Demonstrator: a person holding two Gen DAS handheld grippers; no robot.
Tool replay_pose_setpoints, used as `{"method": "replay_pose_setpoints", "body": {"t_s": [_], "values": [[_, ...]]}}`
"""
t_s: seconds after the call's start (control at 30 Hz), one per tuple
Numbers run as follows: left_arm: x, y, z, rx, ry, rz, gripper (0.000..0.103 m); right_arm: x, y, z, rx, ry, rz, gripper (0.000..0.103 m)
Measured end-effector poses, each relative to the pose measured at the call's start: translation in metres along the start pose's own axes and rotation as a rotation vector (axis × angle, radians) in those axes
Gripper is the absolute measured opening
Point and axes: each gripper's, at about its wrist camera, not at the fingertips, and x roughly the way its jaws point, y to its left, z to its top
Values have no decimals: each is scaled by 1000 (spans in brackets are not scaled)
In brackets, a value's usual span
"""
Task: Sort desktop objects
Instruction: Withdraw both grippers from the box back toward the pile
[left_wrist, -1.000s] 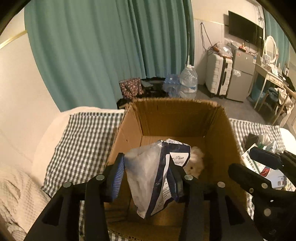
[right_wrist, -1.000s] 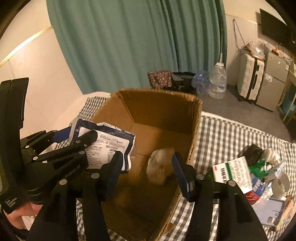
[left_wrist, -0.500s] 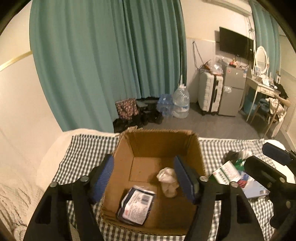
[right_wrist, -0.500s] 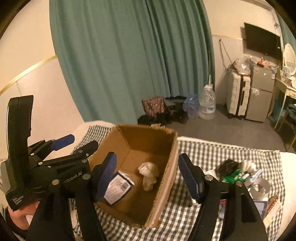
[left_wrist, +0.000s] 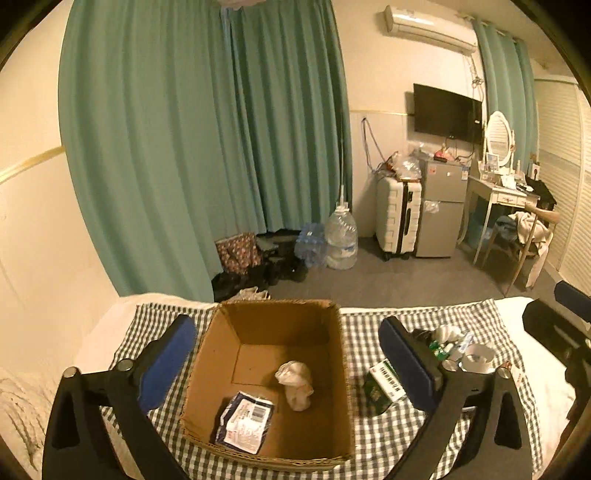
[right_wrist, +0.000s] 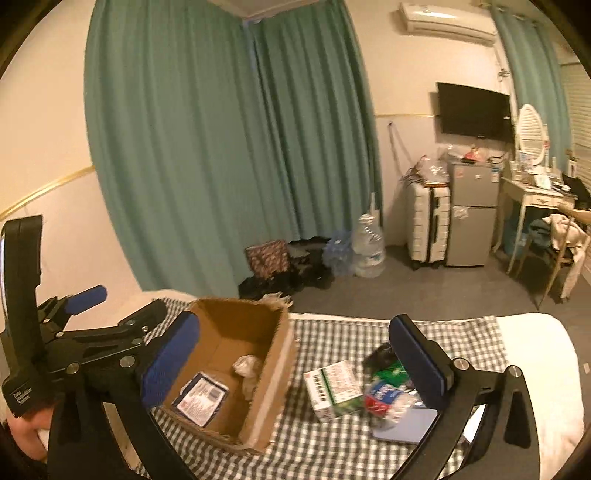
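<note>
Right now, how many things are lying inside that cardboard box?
2. A blue-and-white tissue packet lies flat on the floor of the cardboard box, near its front wall. A crumpled white wad sits beside it toward the middle. The front wall could hide something small.

Cardboard box (left_wrist: 271, 384): brown corrugated board, matt, fluted edge showing along the near rim, top edges rough and frayed. Packet (left_wrist: 244, 421) inside it: glossy plastic film, blue and white, with a printed paper-look label. Wad (left_wrist: 294, 384) beside it: crumpled white tissue or paper, matt. Cloth (left_wrist: 364, 354) under the box: woven check fabric, dark green and white, matt, slightly rumpled. Carton (right_wrist: 334, 389) on the cloth: printed card, white and green, light sheen. Left gripper (left_wrist: 288, 365) and right gripper (right_wrist: 295, 363): black matt plastic frames, silvery metal screw heads, blue fine-textured pads on the fingers (left_wrist: 166, 363). Curtain (left_wrist: 207, 147): teal cloth, matt, pleated.
</note>
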Motion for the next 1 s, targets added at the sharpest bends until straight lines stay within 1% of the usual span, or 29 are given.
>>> {"method": "replay_pose_setpoints", "body": {"t_s": [0.17, 0.33, 0.43, 0.63, 0.83, 1.0], "values": [[-12, -27, 7, 52, -42, 37, 103, -25, -27, 5, 19, -27, -43, 103], [-20, -43, 13, 46, -61, 17, 103, -49, -58, 9, 42, -43, -84, 103], [-25, -50, 14, 34, -72, 18, 103, -57, -73, 11, 45, -34, -111, 103], [-32, -73, 14, 35, -71, 27, 103, -76, -97, 10, 38, -36, -140, 103], [-32, -93, 12, 13, -56, -15, 103, -91, -122, 7, 38, -42, -169, 103], [-24, -116, 7, 34, -34, -39, 103, -97, -143, 2, 43, -27, -195, 103]]}}
